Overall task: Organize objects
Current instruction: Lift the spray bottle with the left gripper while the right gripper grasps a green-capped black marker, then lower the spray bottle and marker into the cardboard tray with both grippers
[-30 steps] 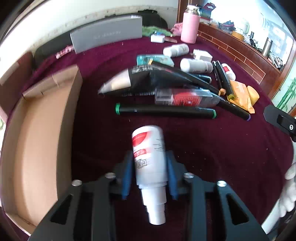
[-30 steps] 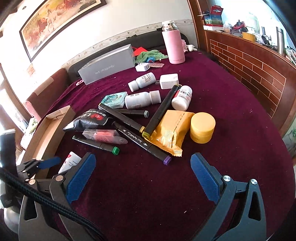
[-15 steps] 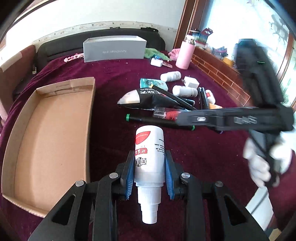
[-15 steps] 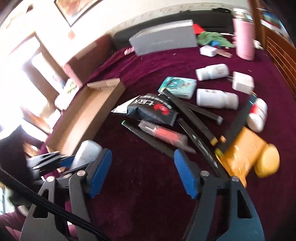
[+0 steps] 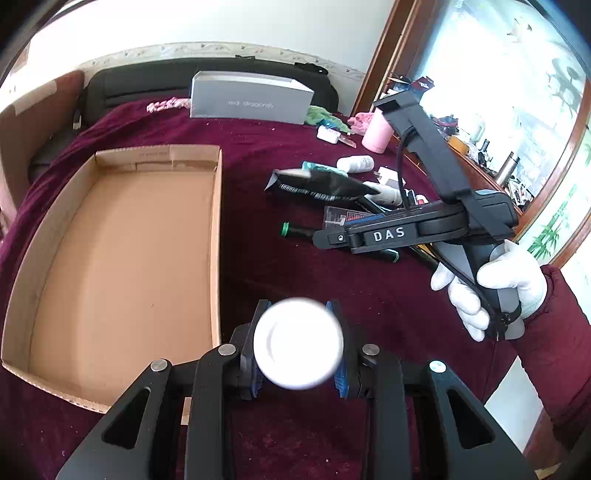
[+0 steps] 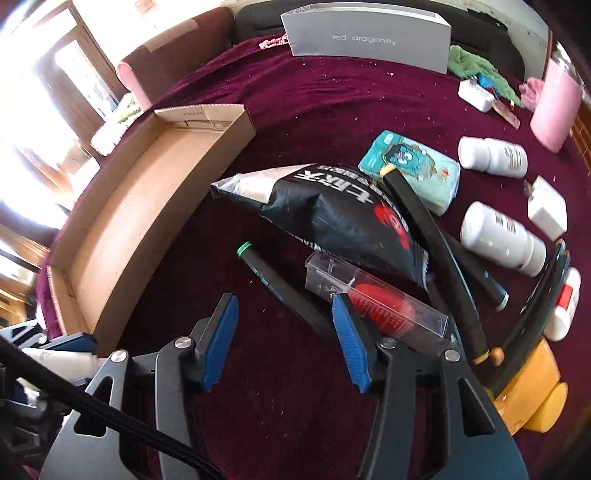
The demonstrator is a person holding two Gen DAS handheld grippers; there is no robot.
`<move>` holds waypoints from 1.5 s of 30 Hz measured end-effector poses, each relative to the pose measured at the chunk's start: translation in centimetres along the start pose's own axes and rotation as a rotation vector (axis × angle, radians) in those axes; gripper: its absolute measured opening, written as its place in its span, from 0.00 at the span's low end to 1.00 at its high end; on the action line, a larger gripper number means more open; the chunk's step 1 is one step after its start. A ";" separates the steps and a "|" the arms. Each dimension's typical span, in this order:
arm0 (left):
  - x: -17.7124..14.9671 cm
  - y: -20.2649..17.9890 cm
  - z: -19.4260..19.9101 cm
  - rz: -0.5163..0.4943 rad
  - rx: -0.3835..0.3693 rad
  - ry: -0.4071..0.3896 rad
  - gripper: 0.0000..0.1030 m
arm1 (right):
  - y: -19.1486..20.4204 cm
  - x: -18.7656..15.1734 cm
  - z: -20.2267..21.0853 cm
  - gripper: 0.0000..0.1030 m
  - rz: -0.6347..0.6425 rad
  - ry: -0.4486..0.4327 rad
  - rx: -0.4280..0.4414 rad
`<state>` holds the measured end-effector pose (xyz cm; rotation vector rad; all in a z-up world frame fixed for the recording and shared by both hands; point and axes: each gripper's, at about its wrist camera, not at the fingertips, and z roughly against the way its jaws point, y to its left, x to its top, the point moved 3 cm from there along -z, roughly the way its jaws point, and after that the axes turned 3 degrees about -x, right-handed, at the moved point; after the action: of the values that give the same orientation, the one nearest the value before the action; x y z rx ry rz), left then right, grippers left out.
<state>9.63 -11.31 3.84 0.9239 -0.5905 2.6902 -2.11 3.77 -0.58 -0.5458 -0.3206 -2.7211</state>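
- You work over a dark red cloth [image 5: 258, 155] covering the surface.
- Behind it you see a white wall [image 5: 221, 26] with a patterned border strip.
- Bright daylight enters through the wood-framed window [image 5: 498, 74] on your right.

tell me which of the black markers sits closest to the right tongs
The green-capped marker, lying alone on the cloth and running between the closing right tongs. The other markers lie crossed farther right by the yellow packet.

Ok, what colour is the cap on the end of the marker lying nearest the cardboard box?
Green. The marker's cap shows best in the right wrist view.
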 end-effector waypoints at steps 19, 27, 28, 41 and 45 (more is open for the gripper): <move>0.8 0.2 2.7 -0.027 0.005 -0.099 0.24 | 3.1 -1.9 2.2 0.12 0.019 -0.059 -0.104; 2.4 1.2 6.2 -0.039 0.013 -0.134 0.24 | 5.8 -1.2 6.6 0.12 -0.009 -0.140 0.054; 2.5 1.4 6.8 -0.045 0.014 -0.140 0.25 | 6.3 -0.9 7.1 0.12 -0.009 -0.149 0.078; 6.3 5.7 11.0 -0.076 0.131 -0.168 0.25 | 11.9 4.1 8.5 0.12 -0.034 -0.174 0.316; 9.0 7.3 10.7 -0.068 0.158 -0.166 0.25 | 12.9 7.0 8.1 0.13 -0.075 -0.171 0.361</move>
<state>5.82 -21.77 14.99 1.1956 -0.3736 2.6463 -0.66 -7.74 11.51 -0.6710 -0.8707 -2.5997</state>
